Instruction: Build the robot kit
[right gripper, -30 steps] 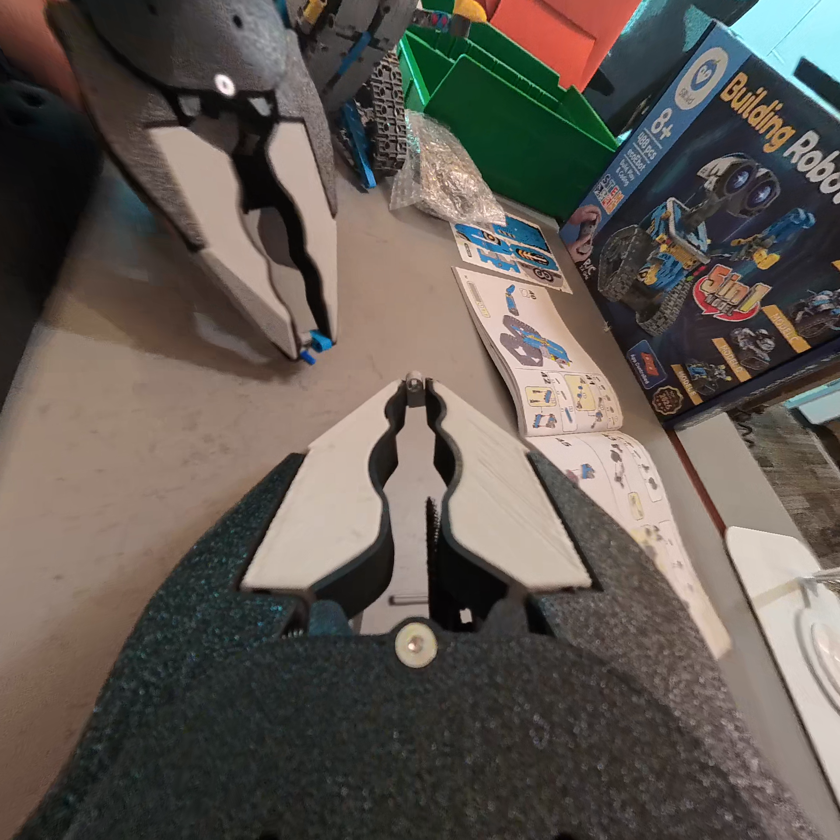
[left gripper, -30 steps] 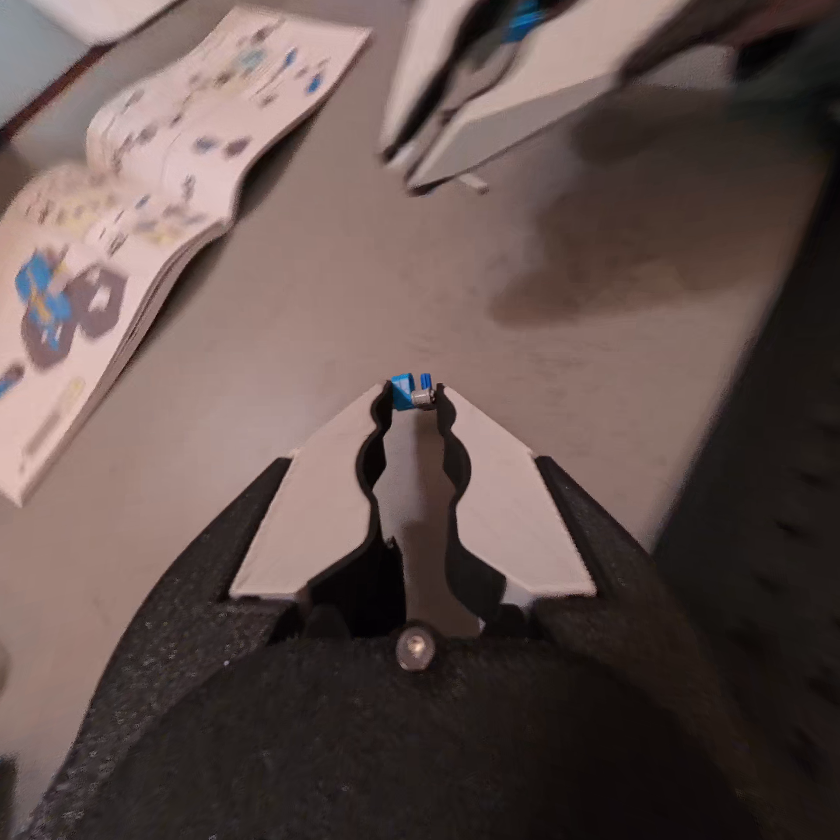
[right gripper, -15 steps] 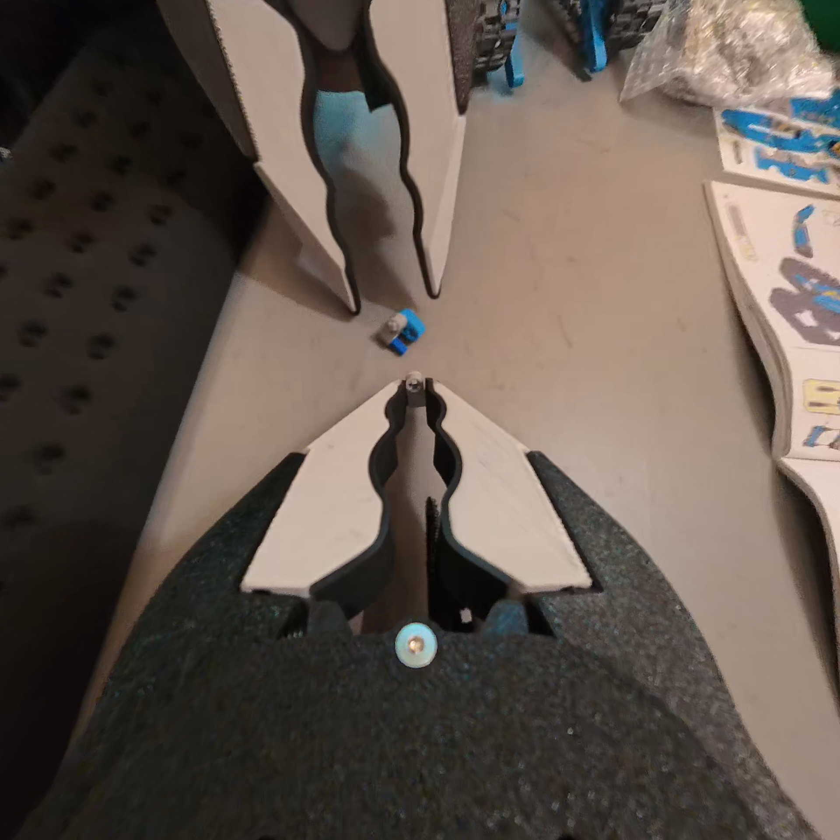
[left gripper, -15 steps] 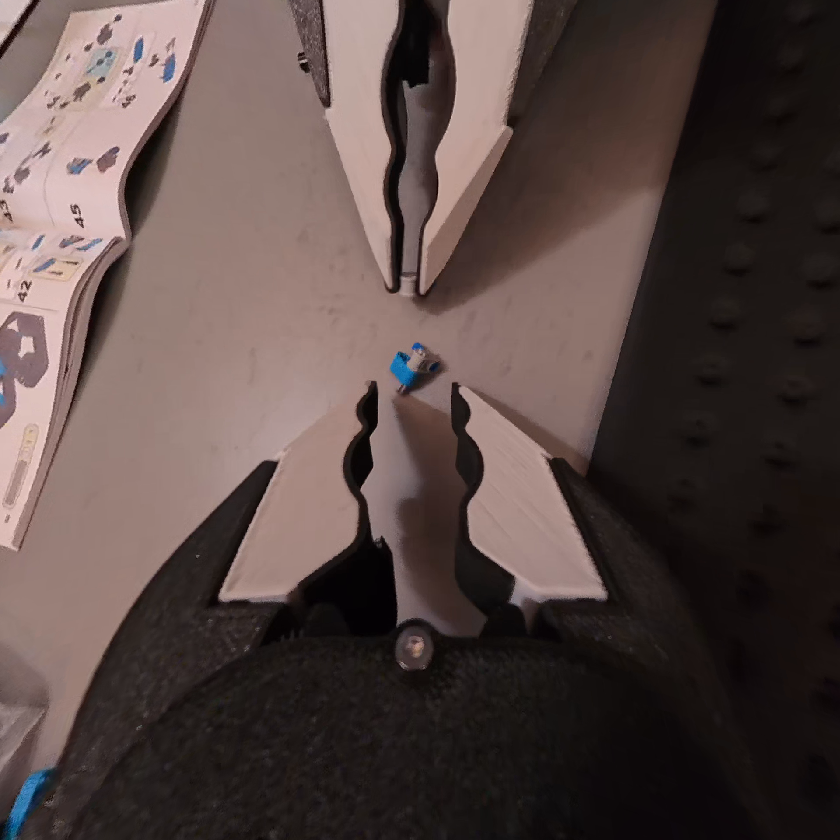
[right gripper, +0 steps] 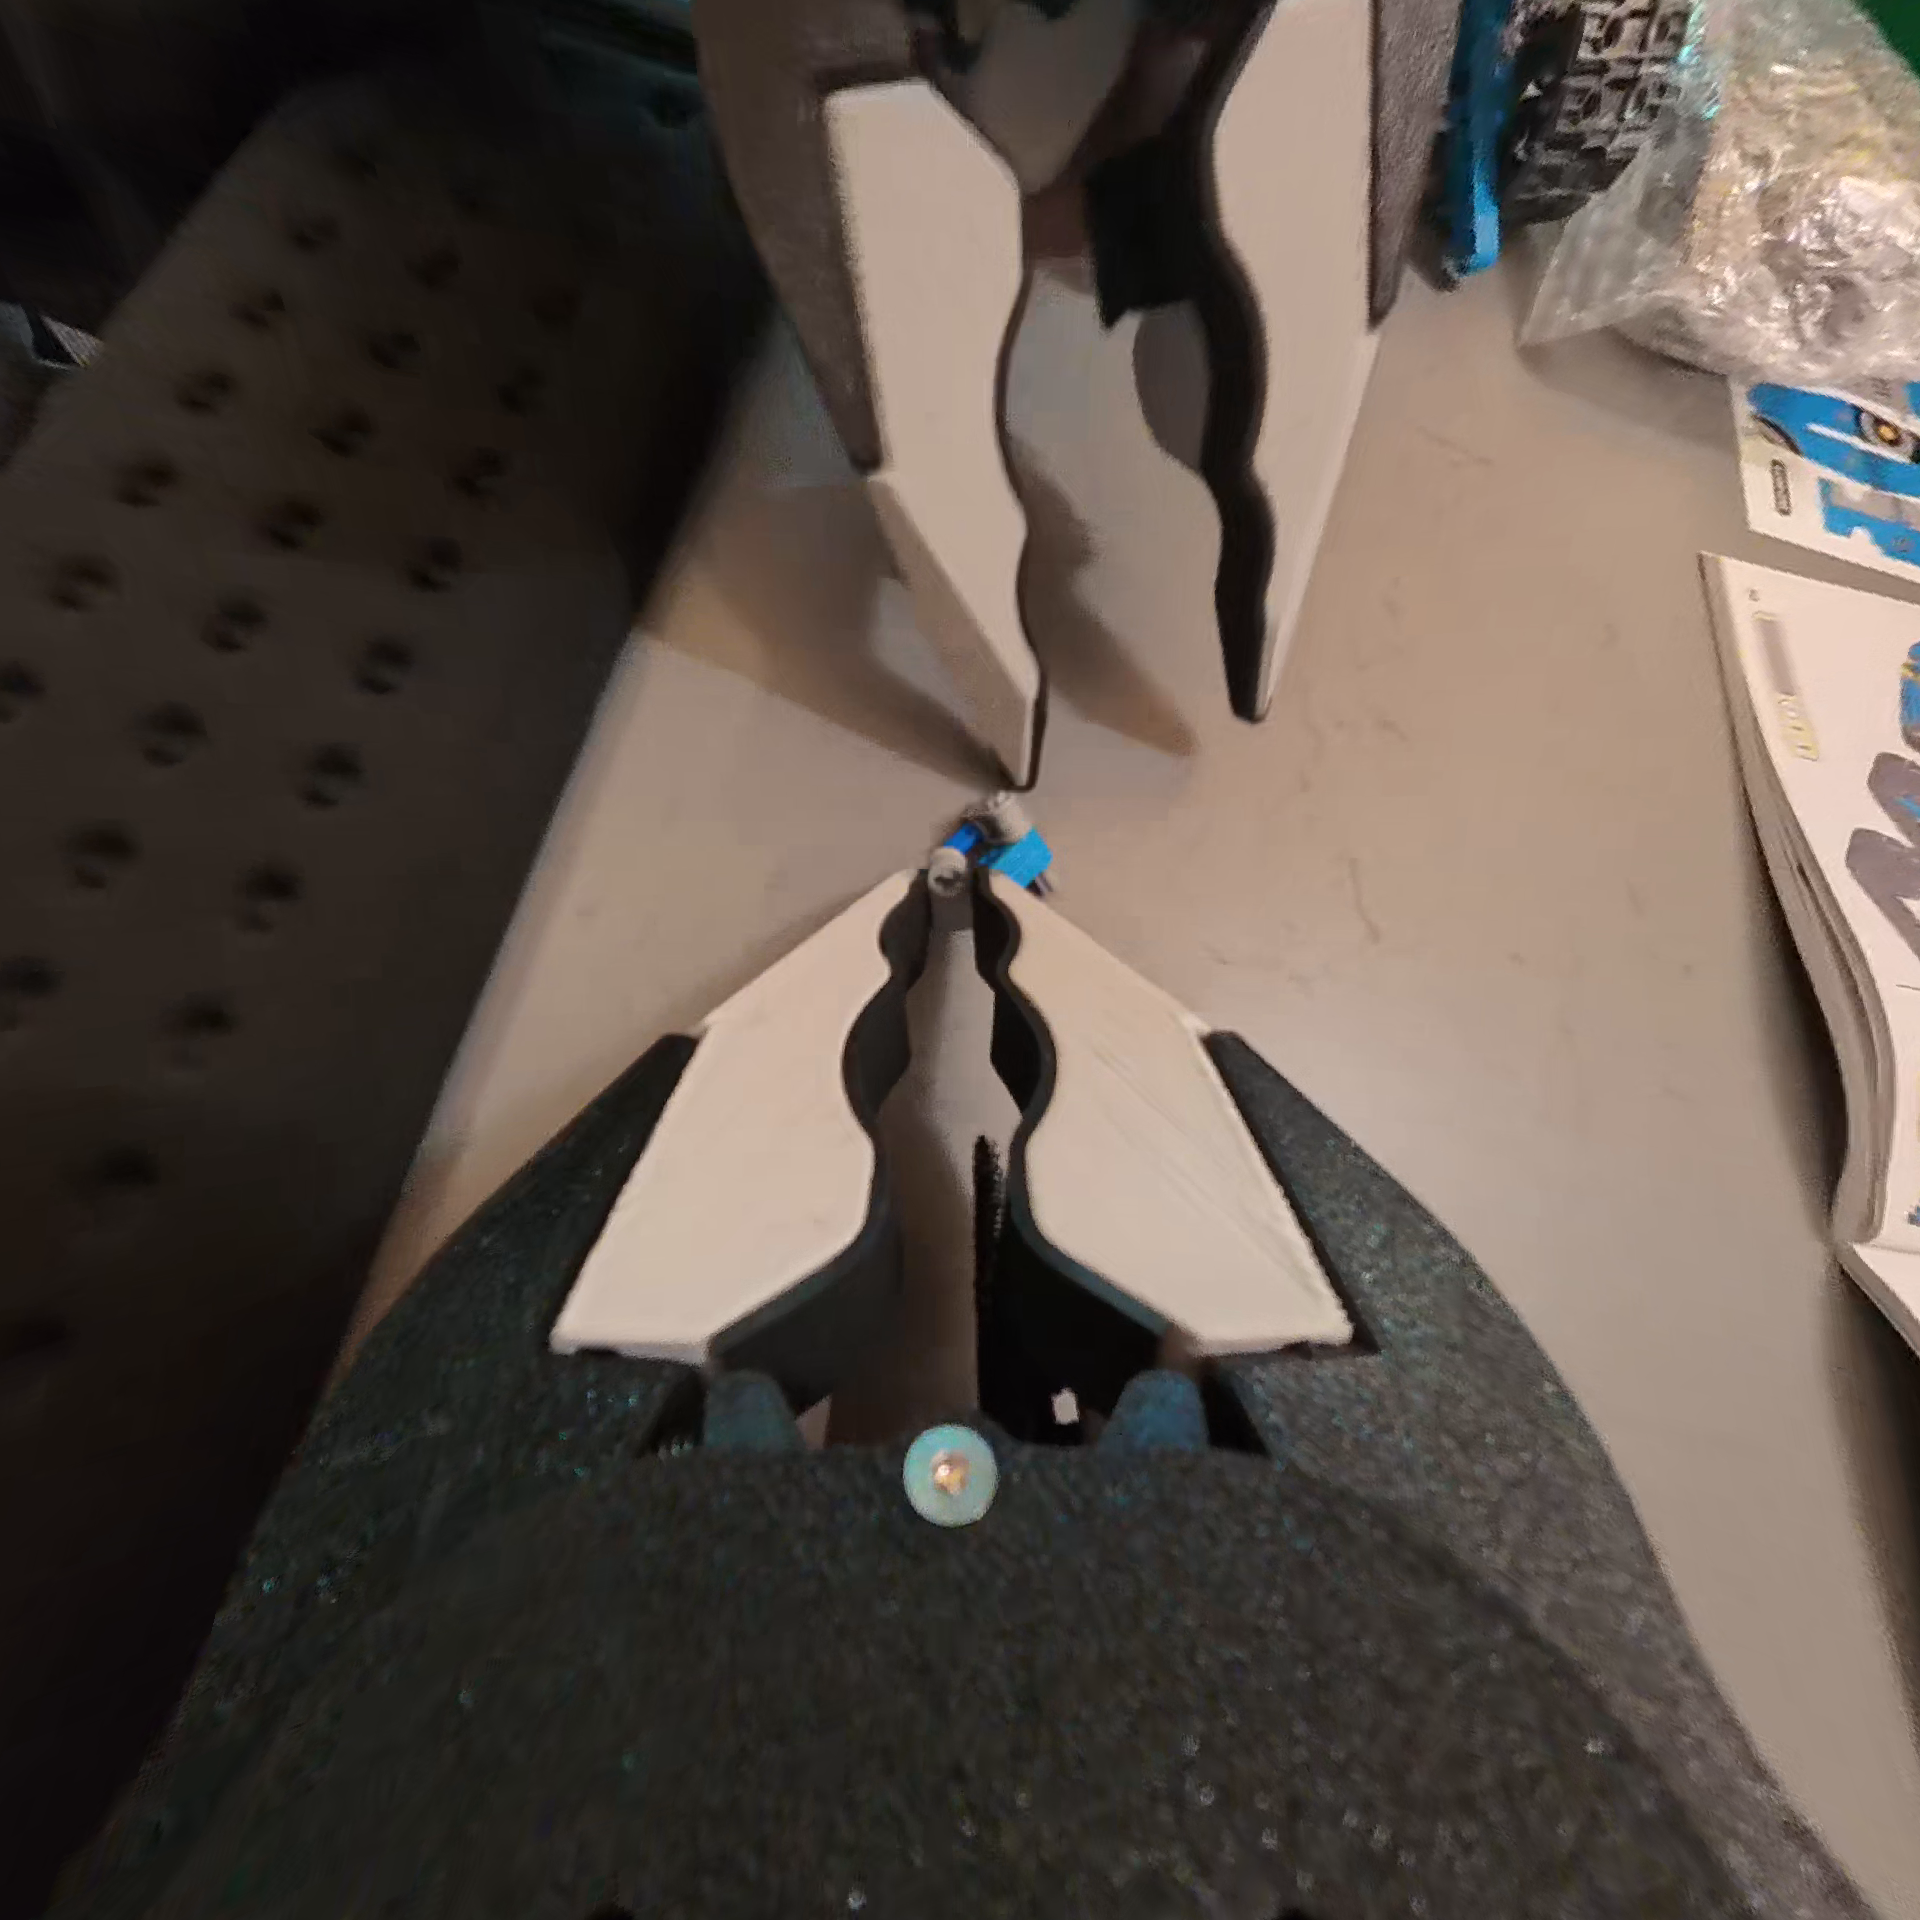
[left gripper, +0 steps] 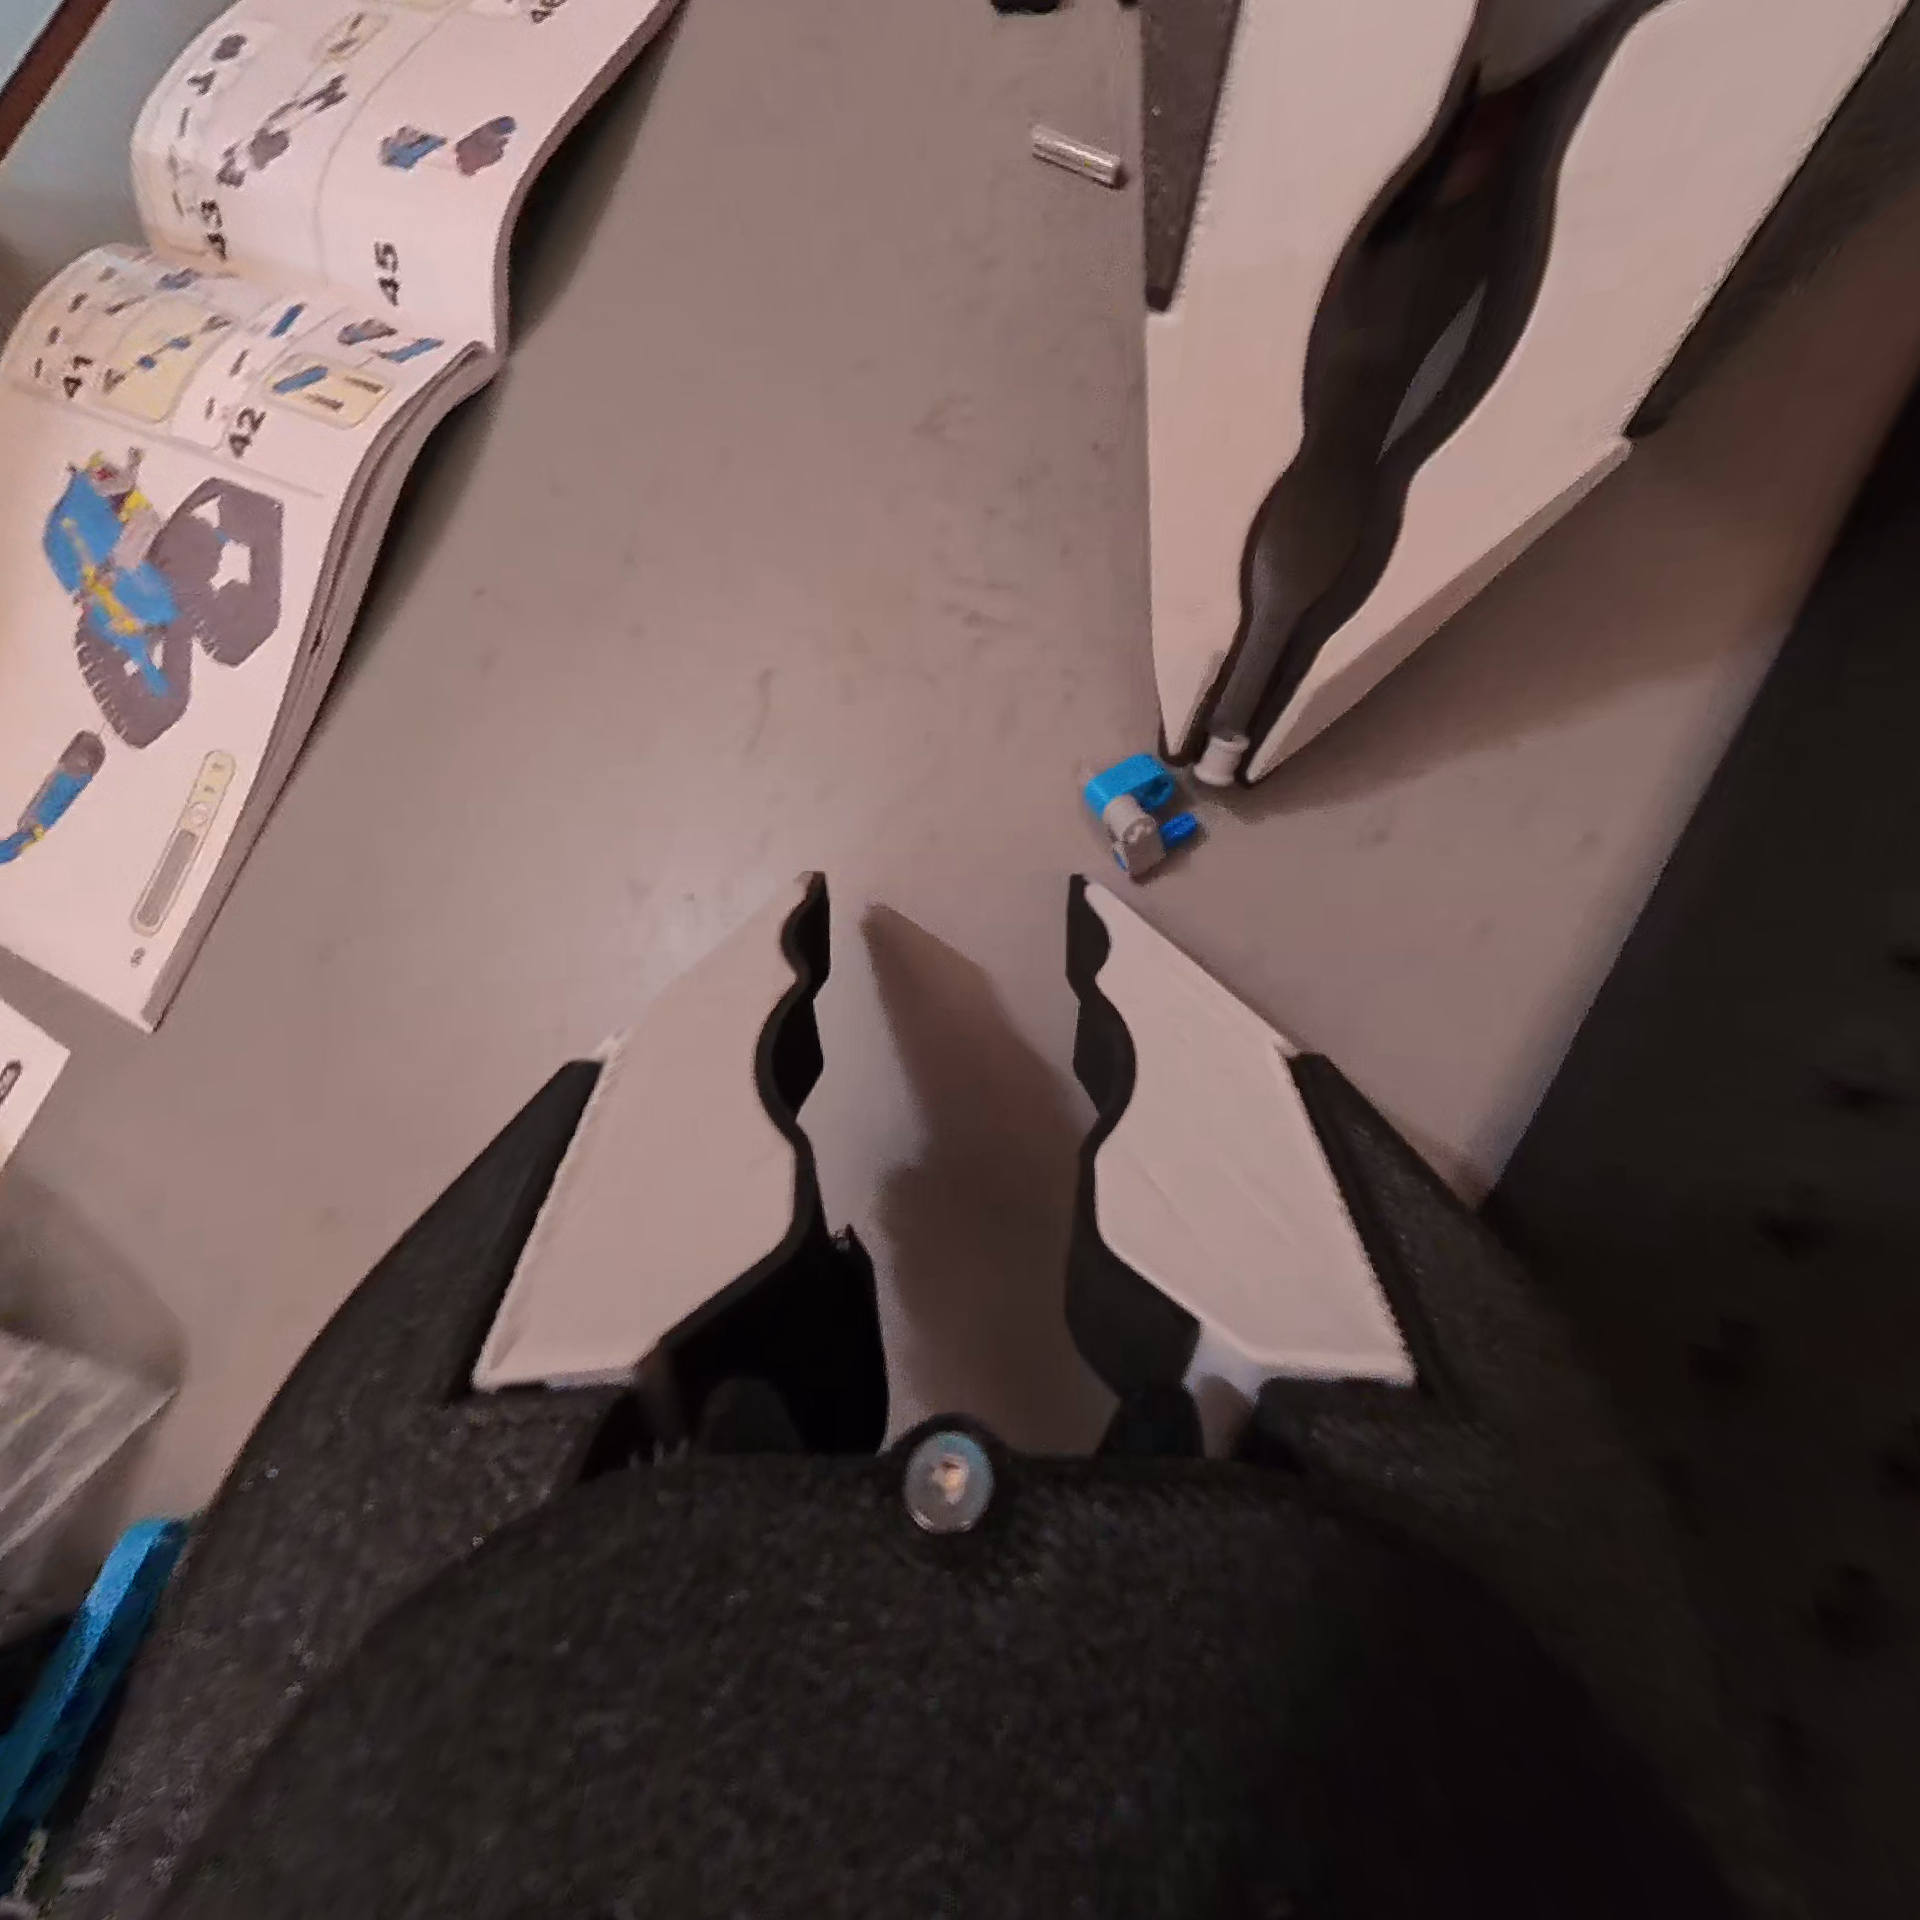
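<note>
Left gripper (left gripper: 945,894) gaping, empty | right gripper (right gripper: 951,883) pinching grey pin (right gripper: 945,871) beside blue piece (left gripper: 1132,805) | tiny, light, rigid, likely slippery; best gripped across flat sides

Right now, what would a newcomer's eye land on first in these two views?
The small blue and grey brick piece, lying loose on the grey table between two grippers pointing tip to tip. The right gripper has its jaws shut on a small grey pin, right beside the piece; the left gripper faces it with jaws open and empty. An open instruction booklet lies off to the side, left in the left wrist view.
</note>
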Available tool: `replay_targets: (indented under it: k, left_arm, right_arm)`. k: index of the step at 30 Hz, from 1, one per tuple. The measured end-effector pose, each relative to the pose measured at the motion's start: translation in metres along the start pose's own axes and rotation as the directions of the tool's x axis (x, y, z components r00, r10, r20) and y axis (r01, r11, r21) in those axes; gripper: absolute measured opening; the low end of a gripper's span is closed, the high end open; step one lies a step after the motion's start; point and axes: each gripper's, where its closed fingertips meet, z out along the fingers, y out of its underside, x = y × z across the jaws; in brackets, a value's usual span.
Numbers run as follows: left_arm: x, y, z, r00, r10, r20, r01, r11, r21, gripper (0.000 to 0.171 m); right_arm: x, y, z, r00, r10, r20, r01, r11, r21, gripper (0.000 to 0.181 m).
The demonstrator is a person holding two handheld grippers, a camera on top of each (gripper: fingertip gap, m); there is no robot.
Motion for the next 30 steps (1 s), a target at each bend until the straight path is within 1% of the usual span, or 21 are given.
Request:
replay_targets:
  k: [2, 5, 7, 9, 12, 13, 14, 15, 17, 19, 21, 23, 24, 25, 27, 28, 30]
  left_arm:
    - [0.001, -0.002, -0.006, 0.999, -0.031, -0.013, 0.031, 0.999, 0.015, 0.044]
    - [0.015, -0.010, -0.011, 0.994, -0.071, -0.088, 0.075, 0.996, 0.052, 0.041]
    - [0.025, -0.017, -0.010, 0.986, -0.087, -0.143, 0.098, 0.993, 0.073, 0.041]
    - [0.032, -0.021, -0.004, 0.983, -0.085, -0.161, 0.098, 0.992, 0.075, 0.040]
    - [0.034, -0.011, 0.007, 0.990, -0.059, -0.126, 0.061, 0.998, 0.012, 0.032]
    - [0.034, -0.009, 0.009, 0.991, -0.051, -0.120, 0.053, 0.999, 0.007, 0.029]
    - [0.035, -0.012, 0.009, 0.991, -0.051, -0.127, 0.055, 0.998, 0.029, 0.020]
    - [0.034, -0.014, 0.011, 0.992, -0.046, -0.119, 0.051, 0.998, 0.042, 0.017]
    - [0.032, -0.017, 0.014, 0.996, -0.010, -0.090, 0.016, 0.998, 0.067, 0.016]
    - [0.032, -0.029, 0.011, 0.996, 0.014, -0.089, 0.000, 0.989, 0.151, 0.015]
    - [0.036, -0.051, -0.003, 0.988, -0.021, -0.156, 0.067, 0.953, 0.294, 0.014]
    - [0.039, -0.076, -0.027, 0.967, -0.044, -0.250, 0.160, 0.869, 0.469, 0.014]
    - [0.042, -0.085, -0.039, 0.952, -0.035, -0.304, 0.201, 0.822, 0.534, 0.014]
    - [0.043, -0.091, -0.049, 0.938, -0.030, -0.344, 0.236, 0.784, 0.574, 0.014]
    - [0.045, -0.098, -0.062, 0.911, -0.020, -0.413, 0.295, 0.730, 0.616, 0.015]
    - [0.046, -0.100, -0.065, 0.898, -0.016, -0.439, 0.317, 0.716, 0.622, 0.015]
    - [0.050, -0.101, -0.066, 0.889, -0.003, -0.458, 0.322, 0.717, 0.619, 0.015]
  right_arm:
    - [0.003, 0.004, 0.000, 1.000, -0.013, -0.021, 0.013, 1.000, -0.018, 0.007]
    - [0.010, 0.003, -0.009, 0.999, 0.025, -0.033, -0.024, 1.000, 0.013, 0.008]
    - [0.018, 0.007, -0.013, 0.997, 0.057, -0.053, -0.056, 0.998, 0.012, 0.008]
    - [0.021, 0.010, -0.014, 0.996, 0.051, -0.069, -0.051, 0.999, 0.004, 0.008]
    - [0.023, 0.012, -0.015, 0.996, 0.030, -0.086, -0.031, 1.000, -0.002, 0.008]
    - [0.023, 0.012, -0.016, 0.996, 0.032, -0.088, -0.032, 0.999, 0.002, 0.008]
    - [0.024, 0.011, -0.017, 0.995, 0.039, -0.087, -0.038, 0.999, 0.012, 0.008]
    - [0.024, 0.010, -0.019, 0.995, 0.048, -0.083, -0.046, 0.999, 0.027, 0.008]
    - [0.026, 0.006, -0.025, 0.994, 0.082, -0.070, -0.078, 0.995, 0.066, 0.008]
    - [0.030, 0.001, -0.034, 0.987, 0.155, -0.038, -0.149, 0.981, 0.125, 0.008]
    - [0.035, -0.005, -0.050, 0.967, 0.253, 0.024, -0.253, 0.947, 0.198, 0.008]
    - [0.034, -0.020, -0.073, 0.933, 0.324, 0.158, -0.358, 0.878, 0.317, 0.007]
    - [0.031, -0.027, -0.083, 0.915, 0.336, 0.222, -0.397, 0.845, 0.357, 0.007]
    - [0.028, -0.033, -0.091, 0.905, 0.331, 0.268, -0.416, 0.822, 0.389, 0.007]
    - [0.019, -0.043, -0.097, 0.892, 0.305, 0.334, -0.431, 0.797, 0.423, 0.007]
    - [0.016, -0.048, -0.097, 0.885, 0.297, 0.357, -0.440, 0.783, 0.439, 0.007]
    - [0.013, -0.057, -0.098, 0.861, 0.298, 0.413, -0.479, 0.748, 0.459, 0.007]
